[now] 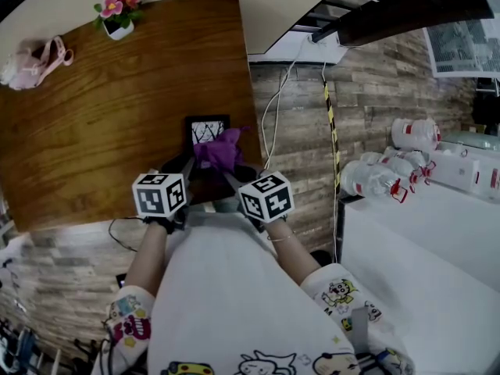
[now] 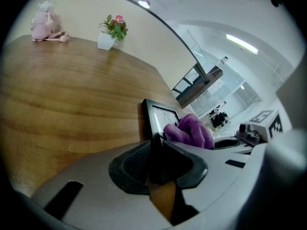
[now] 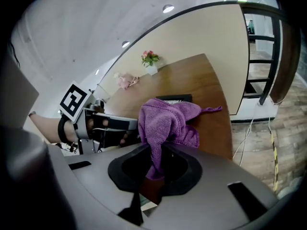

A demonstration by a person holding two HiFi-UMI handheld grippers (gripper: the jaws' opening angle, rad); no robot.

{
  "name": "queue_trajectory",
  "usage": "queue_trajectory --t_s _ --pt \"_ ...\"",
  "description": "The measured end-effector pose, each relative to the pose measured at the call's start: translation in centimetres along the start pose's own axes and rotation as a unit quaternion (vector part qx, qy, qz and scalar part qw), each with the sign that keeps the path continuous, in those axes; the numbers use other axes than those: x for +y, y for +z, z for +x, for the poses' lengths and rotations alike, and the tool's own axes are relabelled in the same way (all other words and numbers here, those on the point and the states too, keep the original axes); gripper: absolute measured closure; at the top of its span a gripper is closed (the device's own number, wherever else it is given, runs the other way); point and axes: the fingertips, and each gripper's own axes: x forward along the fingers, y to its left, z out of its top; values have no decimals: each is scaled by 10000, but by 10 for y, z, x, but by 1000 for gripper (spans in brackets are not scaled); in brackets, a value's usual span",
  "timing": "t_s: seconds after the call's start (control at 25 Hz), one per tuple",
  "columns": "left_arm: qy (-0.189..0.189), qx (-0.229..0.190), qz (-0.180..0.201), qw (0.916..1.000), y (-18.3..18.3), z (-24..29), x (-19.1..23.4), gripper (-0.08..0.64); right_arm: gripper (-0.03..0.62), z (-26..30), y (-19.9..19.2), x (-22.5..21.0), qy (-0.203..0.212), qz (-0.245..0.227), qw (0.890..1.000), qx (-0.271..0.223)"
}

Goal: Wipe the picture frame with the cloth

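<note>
Head view, frame: your picture frame [image 1: 207, 129] sits near the bench [image 1: 94, 131] edge closest to you, face turned toward you, so both tools can reach it.
Head view, cloth: the purple cloth [image 1: 219, 150] is bunched against the frame's lower right part and hides that corner.
Head view, tongs: your left tongs [image 1: 186, 169] come in at the frame's bottom from the left. Your right tongs [image 1: 232, 175] come in from the right, under the cloth.
Left gripper view, grip: your left tongs are clenched on the frame's dark edge, which runs straight between the pads. I judge this steadies the frame against the push of wiping.
Right gripper view, grip: your right tongs are pinched on a fold of the cloth. The rest spills forward over the frame, so the loose bulk does the rubbing.
Stage: wiping looks under way. The upper left glass shows uncovered and likely remains to do.
</note>
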Motion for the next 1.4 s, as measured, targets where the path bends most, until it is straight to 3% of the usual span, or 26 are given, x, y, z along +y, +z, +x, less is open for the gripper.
queue_trajectory --t_s 0.64,1.08,1.4 --pt "-2 -24 9 10000 0 1 0 483 552 -42 -1 -49 -465 438 9976 -285" --pt "81 -85 351 9993 -1 -2 -3 480 551 -75 34 -38 -377 232 9949 -912" --pt "192 -603 566 9964 26 -33 -9 480 551 -100 75 -25 -416 -378 9901 -1283"
